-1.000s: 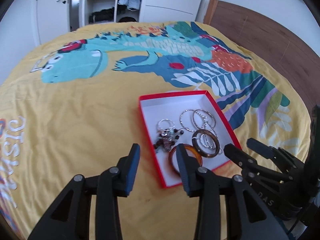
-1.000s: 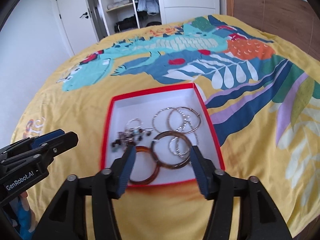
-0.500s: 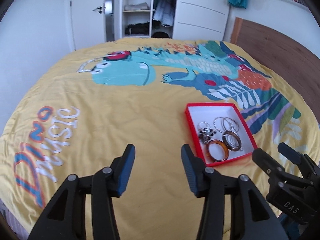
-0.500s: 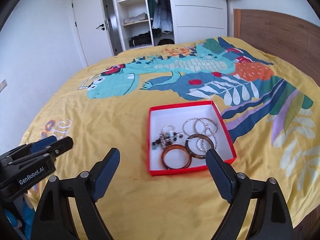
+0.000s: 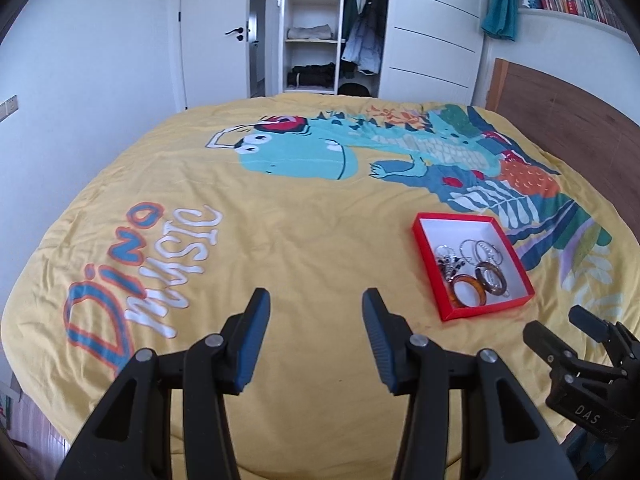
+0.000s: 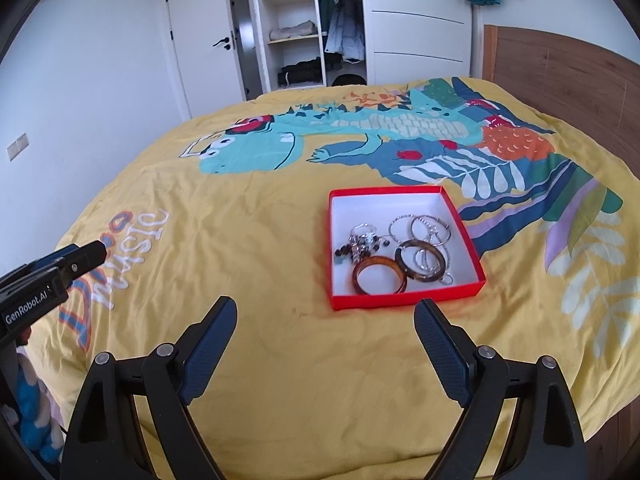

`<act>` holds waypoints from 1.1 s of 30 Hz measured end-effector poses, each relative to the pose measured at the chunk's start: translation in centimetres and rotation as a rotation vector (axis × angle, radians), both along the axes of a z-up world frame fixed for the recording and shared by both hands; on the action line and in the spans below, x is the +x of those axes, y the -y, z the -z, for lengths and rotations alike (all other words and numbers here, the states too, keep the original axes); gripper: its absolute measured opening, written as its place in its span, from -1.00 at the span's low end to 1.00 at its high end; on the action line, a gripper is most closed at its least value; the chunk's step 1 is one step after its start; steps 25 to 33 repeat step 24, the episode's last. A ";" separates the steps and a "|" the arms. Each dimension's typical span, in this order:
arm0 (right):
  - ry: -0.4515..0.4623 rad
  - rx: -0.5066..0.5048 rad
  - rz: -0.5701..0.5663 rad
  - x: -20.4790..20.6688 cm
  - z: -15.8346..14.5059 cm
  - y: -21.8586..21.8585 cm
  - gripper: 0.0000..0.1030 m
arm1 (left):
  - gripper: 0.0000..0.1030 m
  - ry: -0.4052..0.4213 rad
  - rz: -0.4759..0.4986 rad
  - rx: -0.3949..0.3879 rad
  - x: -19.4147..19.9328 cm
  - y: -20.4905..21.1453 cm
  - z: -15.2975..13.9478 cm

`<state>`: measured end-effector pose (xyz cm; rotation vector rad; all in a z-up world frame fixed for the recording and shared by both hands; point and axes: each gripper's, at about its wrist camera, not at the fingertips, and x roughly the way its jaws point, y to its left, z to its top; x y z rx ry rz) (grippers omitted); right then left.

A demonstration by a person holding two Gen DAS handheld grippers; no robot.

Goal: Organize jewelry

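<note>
A bedroom with white walls, a white door and an open wardrobe showing shelves of folded cloth and hanging coats lies beyond a bed spread with a soft, lightly creased yellow duvet, printed with a teal cartoon dinosaur, leafy shapes and the words "Dino music". A wood-grain headboard runs along the right side. On the duvet sits a shallow square box with glossy red walls and a white inner floor; it rests flat on the cloth, ahead of the right gripper and off to the right of the left one. All the jewelry visible lies inside it, crowded toward the near half: an amber, translucent bangle lying flat at the near edge, a darker tortoiseshell bangle touching it on its right, several thin silvery wire hoops overlapping behind and through the dark one, and a tangled cluster of dark beads and small metal rings to the left. The left gripper hovers over bare cloth, its ribbed blue-faced jaws apart with nothing between them. The right gripper hangs just short of the box's near wall, its jaws spread wide and empty.
</note>
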<state>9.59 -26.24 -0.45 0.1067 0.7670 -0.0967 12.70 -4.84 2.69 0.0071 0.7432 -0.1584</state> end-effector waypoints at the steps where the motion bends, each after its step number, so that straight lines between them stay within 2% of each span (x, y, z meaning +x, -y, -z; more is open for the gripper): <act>1: -0.001 -0.002 -0.003 -0.2 0.1 -0.2 0.73 | -0.11 0.000 -0.003 -0.001 0.0 -0.2 0.1; 9: -0.013 -0.012 -0.004 -0.9 0.6 -0.6 0.73 | -0.11 0.003 -0.040 0.012 -1.0 -1.9 0.8; 33: -0.027 -0.002 0.023 -1.3 1.5 0.5 0.74 | -0.11 -0.029 -0.001 0.036 -1.7 -1.6 2.2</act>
